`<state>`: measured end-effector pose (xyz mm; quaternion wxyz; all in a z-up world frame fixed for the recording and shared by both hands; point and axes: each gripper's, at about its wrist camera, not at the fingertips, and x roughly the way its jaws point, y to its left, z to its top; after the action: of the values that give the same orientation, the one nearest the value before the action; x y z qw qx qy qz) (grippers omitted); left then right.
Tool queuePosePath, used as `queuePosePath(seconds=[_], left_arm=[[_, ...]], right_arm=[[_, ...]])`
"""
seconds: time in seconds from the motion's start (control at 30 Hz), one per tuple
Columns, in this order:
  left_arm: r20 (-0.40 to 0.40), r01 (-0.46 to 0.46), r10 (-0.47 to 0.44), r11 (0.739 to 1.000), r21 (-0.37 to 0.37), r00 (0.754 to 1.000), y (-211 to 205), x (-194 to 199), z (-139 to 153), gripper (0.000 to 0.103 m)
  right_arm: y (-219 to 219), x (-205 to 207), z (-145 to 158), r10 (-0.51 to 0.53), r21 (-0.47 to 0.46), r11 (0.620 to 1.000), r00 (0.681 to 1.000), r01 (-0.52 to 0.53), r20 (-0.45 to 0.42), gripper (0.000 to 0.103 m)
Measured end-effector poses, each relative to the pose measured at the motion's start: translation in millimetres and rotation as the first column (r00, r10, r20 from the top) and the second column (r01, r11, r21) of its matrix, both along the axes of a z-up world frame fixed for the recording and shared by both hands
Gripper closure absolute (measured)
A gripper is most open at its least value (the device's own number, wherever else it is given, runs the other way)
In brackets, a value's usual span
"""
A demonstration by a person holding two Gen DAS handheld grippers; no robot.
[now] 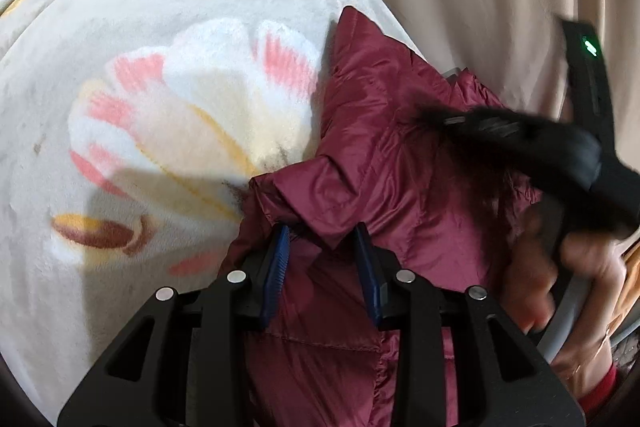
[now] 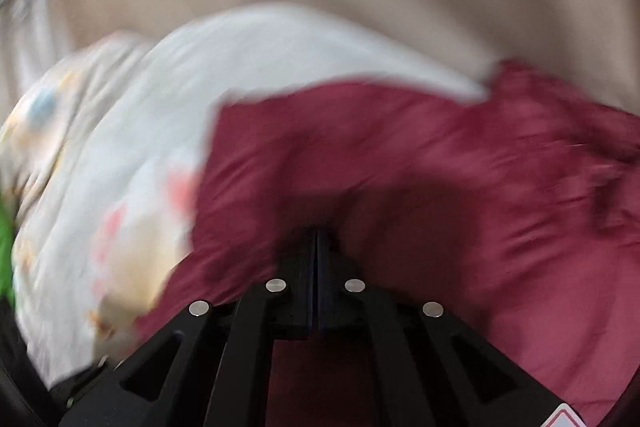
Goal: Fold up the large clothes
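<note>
On a floral blanket (image 1: 168, 131), the maroon jacket (image 1: 380, 147) sprawls toward 3 o'clock; left gripper (image 1: 325, 259) grasps its folded edge (right gripper (image 2: 318, 247) clenched, blurred).

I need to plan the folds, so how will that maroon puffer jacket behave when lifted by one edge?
Probably floppy: the maroon puffer jacket crumples in loose folds on the fleece blanket. Likely light for its bulk, given the quilted, puffy panels. Its shiny shell looks slippery, so the bunch between the left gripper fingers may slide.
</note>
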<state>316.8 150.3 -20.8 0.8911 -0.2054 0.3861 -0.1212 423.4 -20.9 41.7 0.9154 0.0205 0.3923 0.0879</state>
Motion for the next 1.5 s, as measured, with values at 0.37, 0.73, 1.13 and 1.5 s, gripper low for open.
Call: queuePosePath(seconds=[0.37,0.73,1.13,1.5], left_arm=[[0.0,0.0,0.0,1.0,-0.005,1.0,4,-1,0,0.071],[0.0,-0.005,0.005,0.997,0.072,1.0,-7,2,4,0.071],[-0.001,0.004,-0.004,0.987,0.16,1.0,-22,8,6,0.068],[0.001,0.003,-0.003,0.981,0.196,1.0,-28,10,6,0.068]], right_arm=[[-220,-186,11,-0.279,0.049,0.96,0.954,0.275,0.109,0.052],[-284,-214,-10,-0.329,0.239,0.919,0.944,0.312,0.031,0.101],[-284,-207,-9,-0.397,0.159,0.91,0.916,0.384,0.061,0.098],[-260,-242,9,-0.286,0.176,0.947,0.955,0.268,0.082,0.094]])
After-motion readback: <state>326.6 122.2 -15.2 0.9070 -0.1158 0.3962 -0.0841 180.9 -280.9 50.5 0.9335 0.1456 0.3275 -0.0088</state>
